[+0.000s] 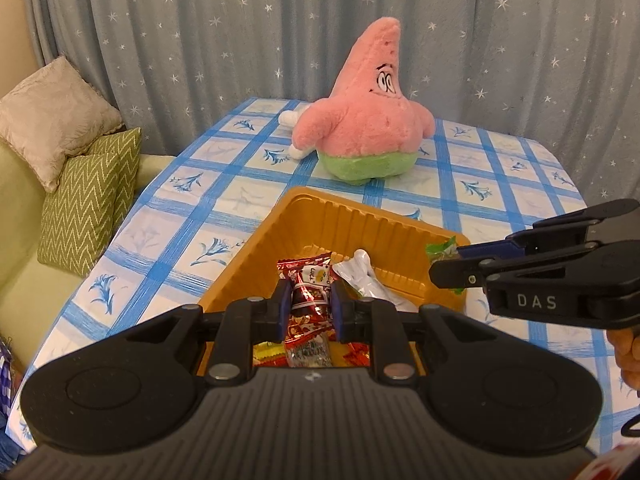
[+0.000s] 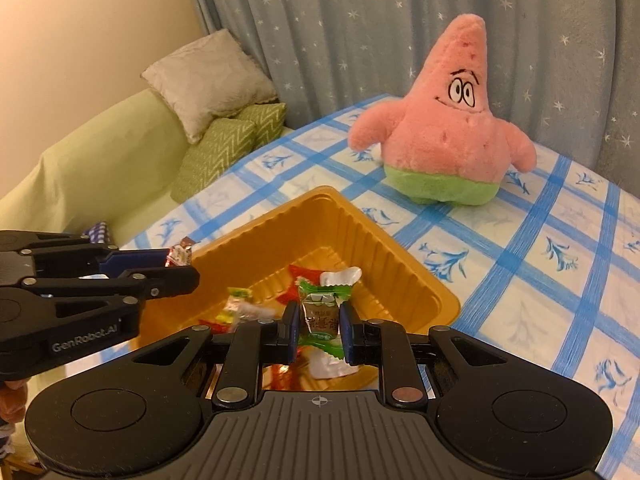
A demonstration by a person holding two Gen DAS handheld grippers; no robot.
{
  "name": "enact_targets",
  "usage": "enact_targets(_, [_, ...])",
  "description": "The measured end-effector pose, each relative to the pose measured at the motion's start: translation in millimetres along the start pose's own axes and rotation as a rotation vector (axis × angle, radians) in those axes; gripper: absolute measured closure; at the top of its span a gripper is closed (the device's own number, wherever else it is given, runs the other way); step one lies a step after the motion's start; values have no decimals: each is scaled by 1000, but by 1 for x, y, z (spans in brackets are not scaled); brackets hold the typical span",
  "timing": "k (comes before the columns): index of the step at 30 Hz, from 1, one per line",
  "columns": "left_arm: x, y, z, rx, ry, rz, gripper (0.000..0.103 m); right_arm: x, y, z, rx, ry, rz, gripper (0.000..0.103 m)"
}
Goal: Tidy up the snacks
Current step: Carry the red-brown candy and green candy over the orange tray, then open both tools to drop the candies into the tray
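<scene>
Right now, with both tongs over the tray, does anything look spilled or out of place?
No spill shows. The left tongs grip a red candy, the right tongs a green candy, both over the orange tray. The only non-snack is a pink starfish plush standing upright on the tablecloth behind the tray.

Home living room, by the look of the furnishings. Sofa (image 2: 100, 160) under a pale green cover along the left edge of the table, with a beige cushion (image 2: 208, 80) and two green zigzag cushions (image 2: 218, 152) piled at its far end. Grey-blue curtain (image 1: 280, 20) with white stars hung across the whole back, cream wall (image 2: 80, 20) beside it. Table spread with a blue-checked flowered tablecloth (image 1: 200, 208). Pink star-shaped plush toy (image 2: 444, 128) upright near the table's far edge. Orange plastic tray (image 2: 280, 232) of wrapped sweets toward the near edge. Warm indoor light.
</scene>
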State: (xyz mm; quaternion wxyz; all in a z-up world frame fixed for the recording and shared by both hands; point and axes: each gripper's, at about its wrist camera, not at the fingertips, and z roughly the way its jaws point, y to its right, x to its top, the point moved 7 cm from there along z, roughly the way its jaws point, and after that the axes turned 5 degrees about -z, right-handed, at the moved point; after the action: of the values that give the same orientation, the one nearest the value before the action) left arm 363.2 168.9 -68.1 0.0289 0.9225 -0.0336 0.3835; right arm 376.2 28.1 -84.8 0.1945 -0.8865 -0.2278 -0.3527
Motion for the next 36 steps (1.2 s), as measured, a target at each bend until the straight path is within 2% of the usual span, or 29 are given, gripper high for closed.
enact_targets(20, [-1, -12, 46, 12, -61, -3, 84, -2, 29, 55, -55, -77, -4, 82])
enact_targets(26, [-1, -13, 48, 10, -63, -5, 84, -1, 31, 59, -74, -71, -3, 82])
enact_targets(36, [-1, -14, 52, 12, -62, -2, 84, 3, 31, 53, -47, -62, 47, 81])
